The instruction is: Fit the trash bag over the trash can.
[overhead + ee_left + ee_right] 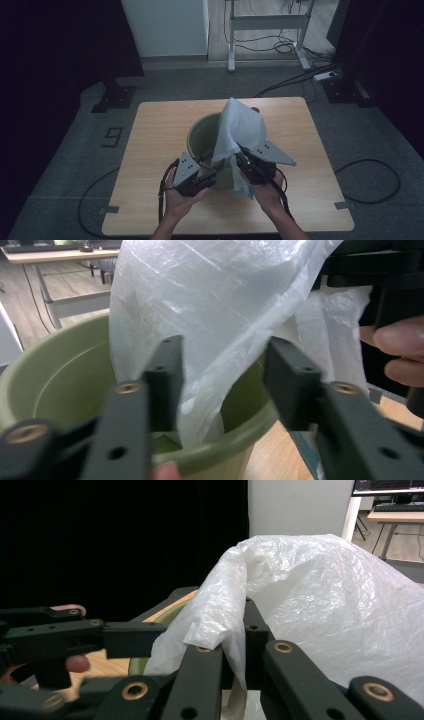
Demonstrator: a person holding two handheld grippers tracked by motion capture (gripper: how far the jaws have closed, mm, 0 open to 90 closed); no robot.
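A green bucket (200, 132) stands on the middle of the wooden table (155, 125). A thin white plastic bag (241, 125) rises over its near right rim and drapes down outside it. My right gripper (239, 152) is shut on the bag's edge; in the right gripper view the film (325, 595) bunches between the jaws of that gripper (240, 625). My left gripper (212, 167) sits at the near rim. In the left gripper view its jaws (227, 380) stand apart on either side of a hanging fold of the bag (210, 305), above the bucket's rim (60, 385), without pinching it.
The bucket takes up the table's middle, with bare wood to the left, right and far side. On the floor beyond are cables, a white desk frame (267, 22) and a black stand base (114, 97). Both hands are close together at the table's near edge.
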